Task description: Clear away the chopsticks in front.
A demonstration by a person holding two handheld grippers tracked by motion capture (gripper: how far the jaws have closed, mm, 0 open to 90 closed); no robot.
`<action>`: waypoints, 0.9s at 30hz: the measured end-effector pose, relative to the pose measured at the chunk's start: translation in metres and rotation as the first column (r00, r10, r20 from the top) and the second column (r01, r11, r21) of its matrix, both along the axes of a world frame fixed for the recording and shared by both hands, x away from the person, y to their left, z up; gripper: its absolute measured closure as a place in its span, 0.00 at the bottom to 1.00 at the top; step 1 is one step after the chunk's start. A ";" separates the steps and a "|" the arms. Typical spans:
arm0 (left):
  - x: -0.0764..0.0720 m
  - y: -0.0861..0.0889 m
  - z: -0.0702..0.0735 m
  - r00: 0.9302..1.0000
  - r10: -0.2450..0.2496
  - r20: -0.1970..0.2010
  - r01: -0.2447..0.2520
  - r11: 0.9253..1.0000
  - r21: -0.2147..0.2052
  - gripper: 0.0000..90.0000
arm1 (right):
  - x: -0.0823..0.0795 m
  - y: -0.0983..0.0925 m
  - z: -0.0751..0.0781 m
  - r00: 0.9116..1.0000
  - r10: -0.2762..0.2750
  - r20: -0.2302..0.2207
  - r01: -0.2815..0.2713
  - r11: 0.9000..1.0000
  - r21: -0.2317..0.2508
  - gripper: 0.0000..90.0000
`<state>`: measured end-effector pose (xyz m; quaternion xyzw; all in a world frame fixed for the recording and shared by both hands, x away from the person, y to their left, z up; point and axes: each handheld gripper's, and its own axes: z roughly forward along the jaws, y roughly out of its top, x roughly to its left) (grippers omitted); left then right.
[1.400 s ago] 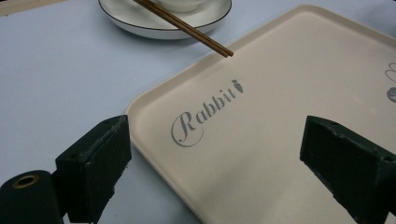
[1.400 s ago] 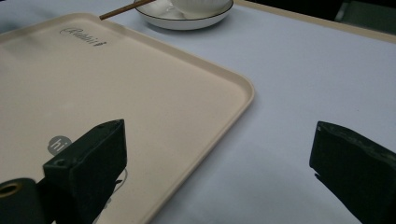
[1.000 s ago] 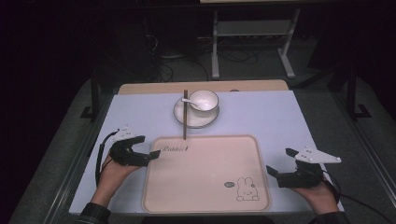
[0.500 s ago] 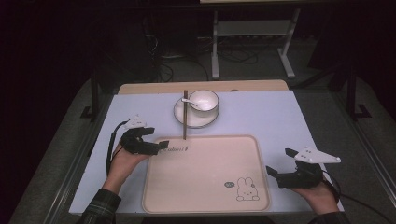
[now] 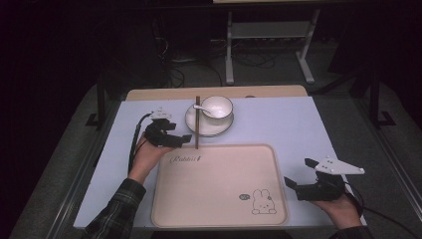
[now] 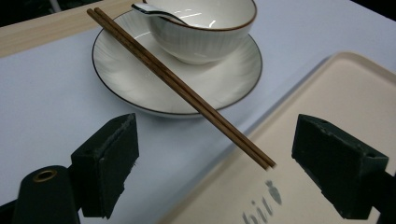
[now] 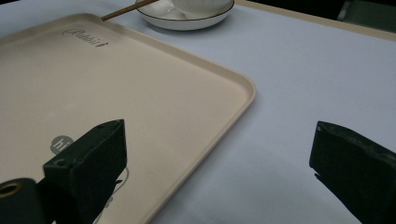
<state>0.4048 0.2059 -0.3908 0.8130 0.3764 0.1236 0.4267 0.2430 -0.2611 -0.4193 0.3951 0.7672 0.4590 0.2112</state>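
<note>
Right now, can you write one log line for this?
left claw: open, near chopsticks | right claw: open, beside tray | chopsticks: across plate

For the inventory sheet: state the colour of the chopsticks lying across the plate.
Dark reddish-brown wood. The chopsticks show best in the left gripper view.

chopsticks (image 6: pixel 180 86) | brown pair, side by side | upper centre, slanting off plate (image 6: pixel 140 84), near tips probably above tray (image 6: pixel 336 93)
</note>
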 end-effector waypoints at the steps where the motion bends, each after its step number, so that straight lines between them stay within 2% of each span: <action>1: 0.004 -0.002 0.000 1.000 -0.003 -0.001 0.003 1.000 0.001 0.16 | 0.000 0.000 0.000 1.000 -0.001 0.000 0.001 1.000 0.000 0.04; 3: 0.012 -0.006 0.000 1.000 0.005 -0.005 -0.005 1.000 0.001 0.17 | 0.000 0.000 0.000 1.000 -0.002 0.000 0.002 1.000 0.003 0.04; 5: 0.019 -0.011 0.000 1.000 0.010 -0.003 -0.010 1.000 0.018 0.17 | 0.000 -0.001 0.000 1.000 -0.003 0.000 0.003 1.000 0.004 0.04; 9: 0.032 -0.020 0.000 1.000 0.017 -0.010 -0.016 0.999 0.039 0.23 | 0.000 -0.001 0.000 1.000 -0.003 0.001 0.003 1.000 0.006 0.04; 11: 0.038 -0.026 -0.001 0.999 0.033 -0.017 -0.032 0.998 0.057 0.30 | 0.000 -0.002 0.000 1.000 -0.004 -0.001 0.004 1.000 0.008 0.04; 16: 0.050 -0.039 -0.005 0.996 0.052 -0.068 -0.043 0.991 0.129 0.40 | 0.000 -0.003 0.000 1.000 -0.004 -0.001 0.004 1.000 0.012 0.04; 19: 0.057 -0.047 -0.010 0.994 0.060 -0.089 -0.046 0.987 0.156 0.45 | 0.000 -0.003 0.000 1.000 -0.003 0.000 0.003 1.000 0.013 0.04; 24: 0.062 -0.054 -0.017 0.991 0.083 -0.101 -0.063 0.981 0.182 0.55 | 0.000 -0.004 0.000 1.000 -0.004 0.001 0.004 1.000 0.020 0.04; 27: 0.065 -0.057 -0.023 0.989 0.094 -0.115 -0.068 0.976 0.209 0.58 | 0.000 -0.005 0.000 1.000 -0.004 0.001 0.004 1.000 0.021 0.04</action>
